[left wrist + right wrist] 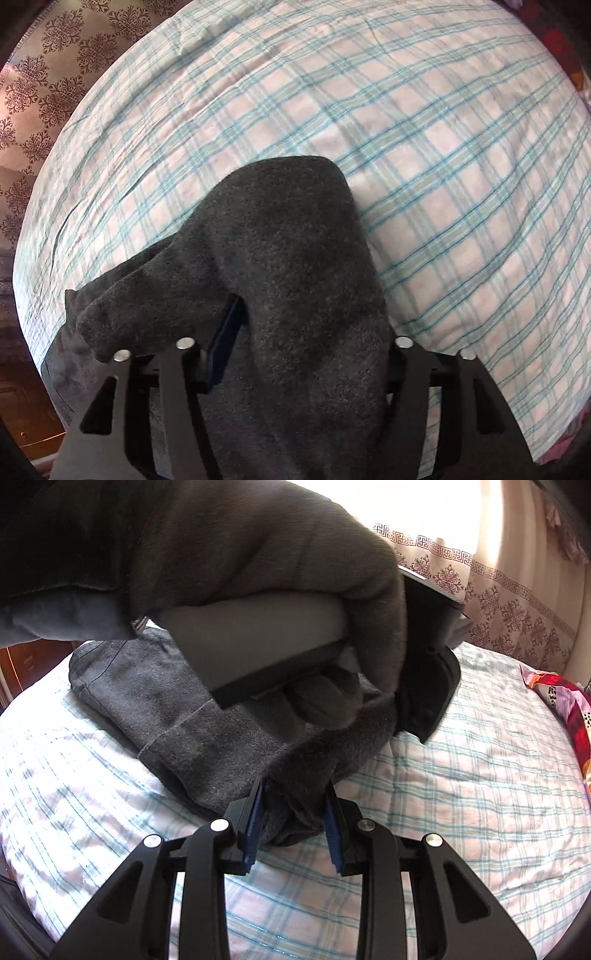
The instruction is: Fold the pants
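1. Bedroom scene: a bed w/ a teal-and-pink plaid sheet (424, 155) fills both views; a patterned curtain (509, 609) hangs beyond the bed's far edge, bright window light behind it.
2. One pair of dark grey fleece pants (192, 716) lies on the sheet, near the bed's left edge in the right wrist view. Part rests flat w/ a hem seam showing; the rest is bunched up and lifted.
3. Right gripper (293, 819): jaws narrowed, blue pads pressing a wad of the fleece from both sides, just above the sheet. Prob. held so that end can be carried over as a fold.
4. Left gripper (295, 350): pants fabric is draped thick over and between its fingers, hiding most of them; only one blue pad (221, 343) shows at the cloth's edge. Jaws sit roughly half apart, but whether they actually pinch the cloth I can't tell.
5. Right wrist view also shows the left tool from outside, up over the pants, gripped by a hand in a grey glove (288, 554). It looks placed to lift the other end, so both ends travel together.
6. Count: 2 grippers, 1 pants, 1 gloved hand seen, 1 bright multicolour cloth (569, 709) at the bed's right edge.
7. Fold looks to be mid-way, not finished.
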Available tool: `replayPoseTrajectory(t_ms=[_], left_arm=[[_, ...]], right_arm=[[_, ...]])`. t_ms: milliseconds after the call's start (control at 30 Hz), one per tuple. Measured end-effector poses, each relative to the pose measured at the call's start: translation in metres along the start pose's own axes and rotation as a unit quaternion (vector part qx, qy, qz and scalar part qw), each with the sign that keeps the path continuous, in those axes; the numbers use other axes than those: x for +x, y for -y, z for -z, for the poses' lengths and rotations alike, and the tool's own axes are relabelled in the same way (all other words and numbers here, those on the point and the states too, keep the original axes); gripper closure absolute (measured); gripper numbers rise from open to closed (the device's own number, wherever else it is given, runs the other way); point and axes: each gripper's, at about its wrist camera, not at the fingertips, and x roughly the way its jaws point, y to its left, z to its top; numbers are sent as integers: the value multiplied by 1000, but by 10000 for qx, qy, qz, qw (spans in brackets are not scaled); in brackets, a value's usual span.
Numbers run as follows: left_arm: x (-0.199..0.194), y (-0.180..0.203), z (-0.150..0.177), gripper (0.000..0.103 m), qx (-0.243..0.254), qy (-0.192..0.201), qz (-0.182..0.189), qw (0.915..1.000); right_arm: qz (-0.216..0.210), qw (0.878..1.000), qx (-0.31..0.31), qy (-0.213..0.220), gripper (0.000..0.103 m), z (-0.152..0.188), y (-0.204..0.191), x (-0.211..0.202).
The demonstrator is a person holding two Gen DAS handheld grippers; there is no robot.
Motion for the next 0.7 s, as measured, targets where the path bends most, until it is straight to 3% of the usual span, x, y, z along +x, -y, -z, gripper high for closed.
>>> replayPoseTrajectory(t_ms=[100, 167, 233, 533, 600, 667, 700], left_arm=[[-10, -16, 5, 73, -30, 107, 321, 9994], [-18, -28, 6, 76, -151, 192, 611, 9978], [-22, -43, 9, 78, -335, 265, 888, 9951], [-36, -67, 28, 79, -587, 639, 1334, 9873], [-38, -73, 37, 79, -651, 711, 1440, 9849], [-41, -78, 42, 79, -705, 777, 1542, 9824], [-43, -82, 45, 79, -739, 816, 1588, 9811]], right_arm=[[97, 9998, 150, 20, 58, -1, 3, 0], [129, 9992, 386, 30, 26, 1, 9, -2], [253, 9975, 655, 52, 19, 3, 18, -6], [-739, 9867, 1419, -275, 25, -2, 30, 11], [-678, 9862, 1472, -346, 36, -6, 26, 15], [-507, 9852, 1587, -415, 68, -8, 28, 20], [-479, 9843, 1638, -441, 71, -8, 28, 21]])
